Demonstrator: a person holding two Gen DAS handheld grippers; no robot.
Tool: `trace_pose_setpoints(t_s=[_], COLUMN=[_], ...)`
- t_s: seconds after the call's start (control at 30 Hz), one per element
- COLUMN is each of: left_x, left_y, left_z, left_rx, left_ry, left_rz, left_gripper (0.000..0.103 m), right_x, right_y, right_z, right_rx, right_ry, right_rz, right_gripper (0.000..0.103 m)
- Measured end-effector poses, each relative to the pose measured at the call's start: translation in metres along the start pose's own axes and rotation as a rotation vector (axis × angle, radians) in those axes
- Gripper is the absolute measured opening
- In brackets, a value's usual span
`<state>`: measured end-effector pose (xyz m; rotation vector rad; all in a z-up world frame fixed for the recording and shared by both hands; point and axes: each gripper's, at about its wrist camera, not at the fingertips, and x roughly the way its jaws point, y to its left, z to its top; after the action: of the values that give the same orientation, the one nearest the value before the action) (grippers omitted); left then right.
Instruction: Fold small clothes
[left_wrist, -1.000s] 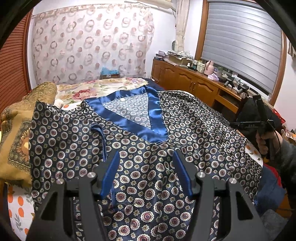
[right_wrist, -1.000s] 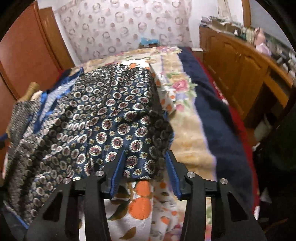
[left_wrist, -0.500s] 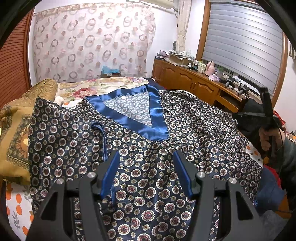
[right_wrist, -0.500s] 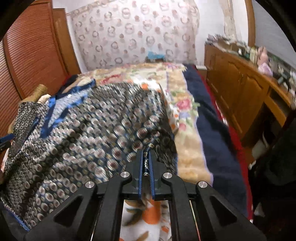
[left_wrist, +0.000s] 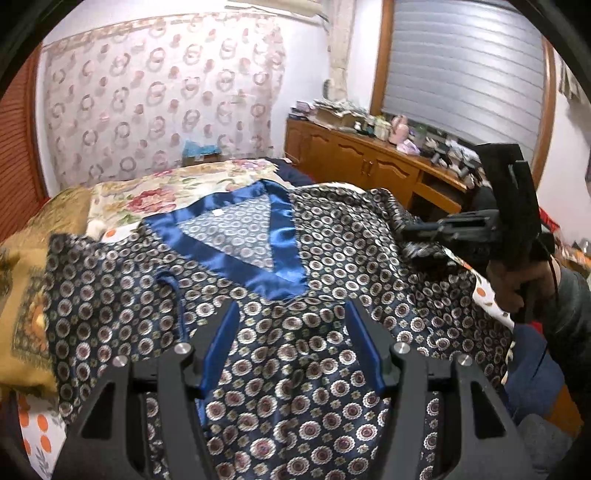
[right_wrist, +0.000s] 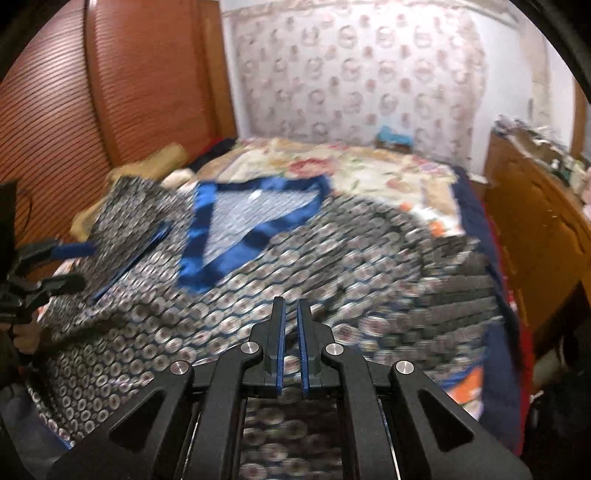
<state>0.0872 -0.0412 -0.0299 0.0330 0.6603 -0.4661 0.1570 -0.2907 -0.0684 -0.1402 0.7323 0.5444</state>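
The patterned shirt (left_wrist: 295, 332) lies spread on the bed (left_wrist: 155, 192). The left claw (left_wrist: 291, 347) hangs released above it; the right claw (right_wrist: 290, 332) is clenched on the shirt's edge.

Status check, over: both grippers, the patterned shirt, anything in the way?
Left gripper open above the shirt. Right gripper shut on the shirt's edge, lifting it. Shirt spread on the bed; nothing blocking.

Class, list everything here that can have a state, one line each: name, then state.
Patterned top: unfolded, spread on the bed, one edge lifted.
Left gripper: open, holding nothing.
Right gripper: shut on the top's edge.
Window shutter: down.
Cabinet doors: closed.
Curtain: drawn.
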Motion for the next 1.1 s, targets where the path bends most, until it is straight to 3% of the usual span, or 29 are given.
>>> trace_pose_setpoints(t_s=[0.17, 0.37, 0.43, 0.47, 0.6, 0.77, 1.0, 1.1], left_x=[0.009, 0.014, 0.015, 0.016, 0.025, 0.050, 0.093, 0.112], left_y=[-0.011, -0.015, -0.015, -0.016, -0.018, -0.016, -0.015, -0.014], left_z=[0.000, 0.001, 0.004, 0.005, 0.011, 0.015, 0.015, 0.014], left_rx=[0.021, 0.028, 0.029, 0.029, 0.043, 0.058, 0.093, 0.119], left_ry=[0.022, 0.028, 0.022, 0.020, 0.025, 0.064, 0.175, 0.224], left_rz=[-0.014, -0.023, -0.028, -0.033, -0.046, -0.059, -0.049, -0.037], left_gripper=[0.059, 0.059, 0.059, 0.059, 0.059, 0.059, 0.059, 0.059], right_x=[0.022, 0.002, -0.012, -0.018, -0.039, -0.033, -0.005, -0.008], right_y=[0.022, 0.001, -0.014, -0.023, -0.067, -0.119, -0.169, -0.182], right_z=[-0.019, -0.018, -0.015, -0.013, -0.014, -0.031, -0.054, -0.052], right_rx=[-0.045, 0.002, 0.032, 0.046, 0.100, 0.175, 0.330, 0.372], right_ry=[0.062, 0.002, -0.026, -0.036, -0.063, -0.003, 0.094, 0.070], right_rz=[0.011, -0.061, -0.112, -0.133, -0.216, -0.307, -0.283, -0.246], right_gripper=[0.004, 0.004, 0.018, 0.033, 0.044, 0.045, 0.045, 0.045])
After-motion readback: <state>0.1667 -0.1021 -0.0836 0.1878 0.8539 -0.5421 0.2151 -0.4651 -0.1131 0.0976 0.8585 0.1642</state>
